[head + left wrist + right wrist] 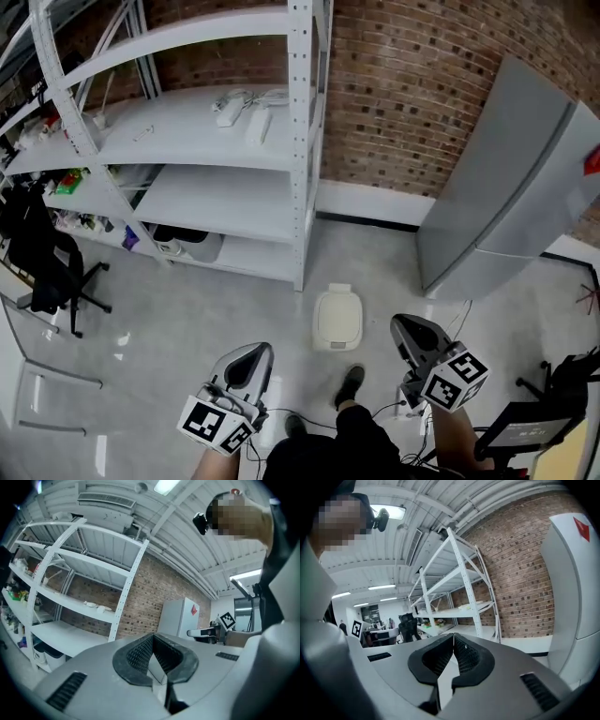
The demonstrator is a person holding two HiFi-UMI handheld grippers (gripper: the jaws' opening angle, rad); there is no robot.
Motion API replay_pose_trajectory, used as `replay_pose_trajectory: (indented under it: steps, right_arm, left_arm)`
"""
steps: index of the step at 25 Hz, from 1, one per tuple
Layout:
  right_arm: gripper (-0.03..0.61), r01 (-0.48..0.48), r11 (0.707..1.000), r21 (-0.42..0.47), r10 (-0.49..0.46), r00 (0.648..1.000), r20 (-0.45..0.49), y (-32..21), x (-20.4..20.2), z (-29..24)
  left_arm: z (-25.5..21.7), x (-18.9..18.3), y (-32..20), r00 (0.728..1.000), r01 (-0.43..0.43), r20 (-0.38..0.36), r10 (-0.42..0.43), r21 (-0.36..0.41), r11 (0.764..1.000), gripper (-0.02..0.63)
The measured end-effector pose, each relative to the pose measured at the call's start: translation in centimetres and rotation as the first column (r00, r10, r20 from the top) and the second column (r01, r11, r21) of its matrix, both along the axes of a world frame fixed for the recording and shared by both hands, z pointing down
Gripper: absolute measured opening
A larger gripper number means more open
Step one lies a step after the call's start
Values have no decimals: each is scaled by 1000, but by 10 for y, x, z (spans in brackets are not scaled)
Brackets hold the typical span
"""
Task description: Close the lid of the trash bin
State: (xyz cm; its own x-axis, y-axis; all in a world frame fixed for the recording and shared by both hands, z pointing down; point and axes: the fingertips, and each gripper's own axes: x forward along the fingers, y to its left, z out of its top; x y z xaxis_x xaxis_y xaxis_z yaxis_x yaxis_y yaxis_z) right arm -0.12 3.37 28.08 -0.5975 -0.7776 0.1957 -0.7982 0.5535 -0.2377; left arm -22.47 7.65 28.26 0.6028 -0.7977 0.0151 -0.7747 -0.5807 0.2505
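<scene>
Trash bin (337, 319) sits on the floor (187, 309), lid looks down, long axis pointing at the brick wall (403, 94). Left gripper (249, 359) and right gripper (412, 333) are both pinched together, empty.

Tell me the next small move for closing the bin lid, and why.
Probably bring the right gripper forward and down toward the trash bin. It is held up, well apart from the bin below it, with its fingers together on nothing, and it looks nearer than the left gripper. How the lid sits cannot be told from the head view.
</scene>
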Motion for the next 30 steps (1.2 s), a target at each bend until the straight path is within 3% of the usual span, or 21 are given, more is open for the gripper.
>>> replay_pose_trajectory:
  steps: [4,9,17,21,30]
  right_arm:
    - [8,4,1000,1,-4,999,-38,65,-17,-10]
    - [8,3,999,45,-1,999,-52,123,-12,-29]
    - [8,52,990,128,-50,999,-20,250,10,-40]
    - [8,44,992,116,-43,999,-13,328,38,-31]
    - [8,-12,993,115,8,999,35,441,66,-27]
  left_arm:
    - [-3,-14,47,999,-14,-42,14,-4,1000,-2]
    - [-31,-11,98,998,-22,-51,25,67,998,-2]
    - [-54,25,224,999,-9,-49,15,127,992,-2]
    - [-55,52,302,998,-17,-56,23,117,993,-2]
    - [-55,77,427,998,-60,31,58,74,995,-2]
